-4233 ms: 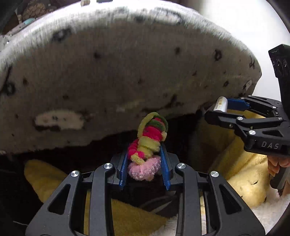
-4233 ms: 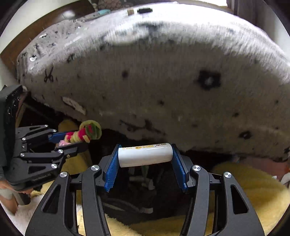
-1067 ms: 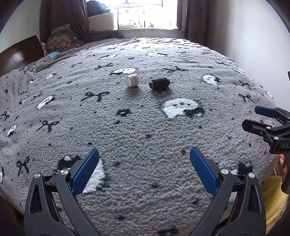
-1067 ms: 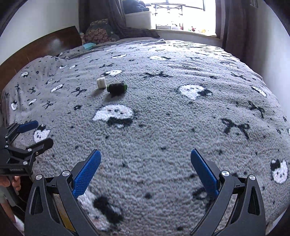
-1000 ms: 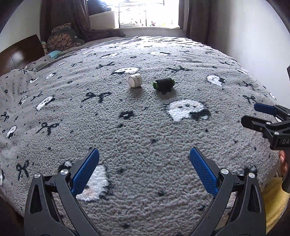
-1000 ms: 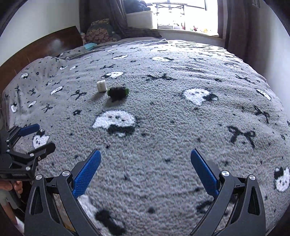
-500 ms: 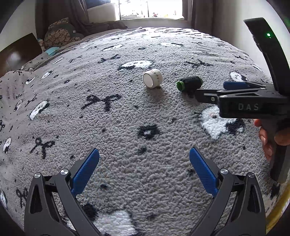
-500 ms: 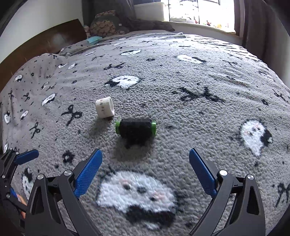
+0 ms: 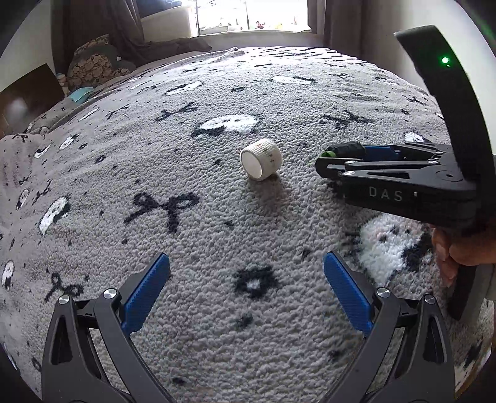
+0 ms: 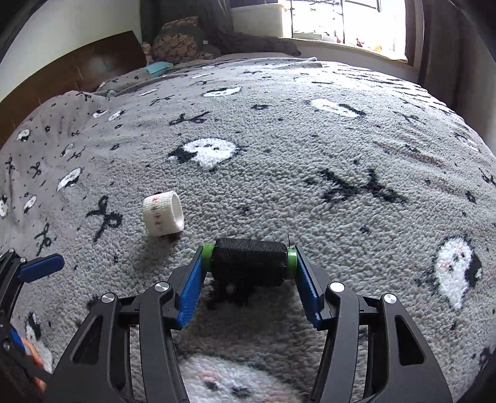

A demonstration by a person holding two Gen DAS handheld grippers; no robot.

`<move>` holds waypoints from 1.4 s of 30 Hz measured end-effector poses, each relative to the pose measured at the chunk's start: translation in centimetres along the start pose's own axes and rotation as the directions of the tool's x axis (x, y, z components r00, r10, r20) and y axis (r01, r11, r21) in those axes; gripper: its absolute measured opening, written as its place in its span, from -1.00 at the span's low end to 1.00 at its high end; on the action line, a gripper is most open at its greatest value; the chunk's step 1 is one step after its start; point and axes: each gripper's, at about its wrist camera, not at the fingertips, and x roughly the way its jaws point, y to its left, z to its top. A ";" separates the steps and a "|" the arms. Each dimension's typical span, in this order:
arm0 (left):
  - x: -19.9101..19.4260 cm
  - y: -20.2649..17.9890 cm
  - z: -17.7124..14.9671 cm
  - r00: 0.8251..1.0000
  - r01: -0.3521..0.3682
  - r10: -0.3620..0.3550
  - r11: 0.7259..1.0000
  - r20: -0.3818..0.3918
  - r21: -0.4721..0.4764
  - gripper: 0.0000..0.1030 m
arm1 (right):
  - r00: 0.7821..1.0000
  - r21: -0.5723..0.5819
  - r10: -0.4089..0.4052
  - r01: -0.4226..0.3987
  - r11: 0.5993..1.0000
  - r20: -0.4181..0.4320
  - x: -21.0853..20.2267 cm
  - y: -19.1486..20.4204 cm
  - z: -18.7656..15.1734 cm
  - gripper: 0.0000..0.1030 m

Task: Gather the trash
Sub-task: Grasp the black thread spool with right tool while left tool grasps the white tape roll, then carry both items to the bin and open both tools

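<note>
A black thread spool (image 10: 249, 262) with green ends lies on the grey patterned blanket (image 10: 310, 186). My right gripper (image 10: 249, 251) is closing its jaws on it, and both blue pads touch the green ends. From the left wrist view the right gripper (image 9: 328, 158) reaches in from the right, with the spool (image 9: 344, 149) at its tips. A white tape roll (image 9: 261, 159) lies on its side just left of the spool, also seen as the tape roll (image 10: 163, 213). My left gripper (image 9: 246, 260) is open and holds nothing, short of the roll.
The blanket (image 9: 155, 186) covers a wide bed. Pillows (image 10: 179, 43) and a wooden headboard (image 10: 77, 71) are at the far left, a window (image 10: 341, 18) behind. A person's hand (image 9: 458, 251) holds the right gripper's handle. A wall runs along the bed's right edge.
Both grippers moved forward over the bed toward the two items. The right gripper's wide jaws came in around the black spool. The left stays open, now nearer the tape roll.
</note>
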 end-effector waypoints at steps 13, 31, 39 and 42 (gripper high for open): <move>6.2 -0.7 6.7 0.999 0.031 -0.031 0.996 0.007 -0.079 0.22 | 0.996 0.013 -0.068 0.067 0.998 0.055 -3.9 -7.1 0.1 0.08; -1.4 -2.3 4.9 0.996 0.066 -0.062 0.995 0.058 -0.071 -0.34 | 0.994 -0.003 -0.043 0.044 0.999 0.102 -11.5 -6.8 -3.7 0.08; -10.1 -5.4 2.0 0.988 0.071 -0.070 0.997 0.137 -0.002 -0.34 | 0.986 -0.024 -0.056 0.060 0.998 0.155 -19.0 -5.5 -7.1 0.08; -13.5 -6.6 0.6 0.982 0.087 -0.089 0.996 0.168 0.022 -0.33 | 0.982 -0.043 -0.064 0.073 0.996 0.178 -22.0 -4.8 -8.6 0.08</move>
